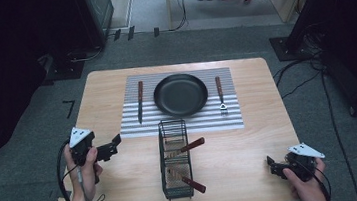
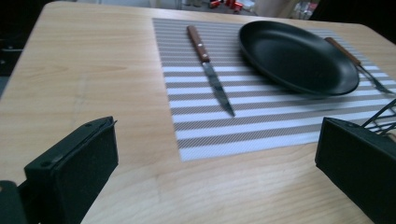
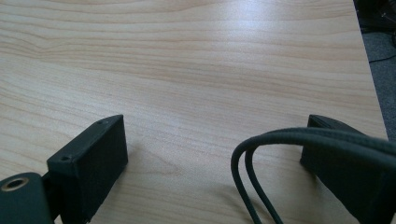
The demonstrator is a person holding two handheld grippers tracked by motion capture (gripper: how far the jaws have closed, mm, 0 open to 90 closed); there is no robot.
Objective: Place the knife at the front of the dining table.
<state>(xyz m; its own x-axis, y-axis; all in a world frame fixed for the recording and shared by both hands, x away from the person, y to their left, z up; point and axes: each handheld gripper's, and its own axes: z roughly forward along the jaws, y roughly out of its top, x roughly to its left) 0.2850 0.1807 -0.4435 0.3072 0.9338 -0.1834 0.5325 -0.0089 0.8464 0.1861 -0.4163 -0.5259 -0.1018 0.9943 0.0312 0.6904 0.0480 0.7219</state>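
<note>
Tabletop [image 1: 251, 138] of pale wood carries a striped placemat [image 1: 134, 128] with a black pan [image 1: 180, 95] at its middle, a knife [image 1: 140, 101] just left of the pan and a fork [image 1: 220, 95] just right. Nearer the person, a black wire basket [image 1: 175, 161] holds wooden-handled utensils, perhaps two, hard to tell through the mesh. The left claw [image 1: 115, 143] hovers near the placemat's near left corner, jaws wide apart and empty. The right claw [image 1: 273, 166] sits low over bare wood near the right edge, jaws likewise spread, its cable looping between them.
</note>
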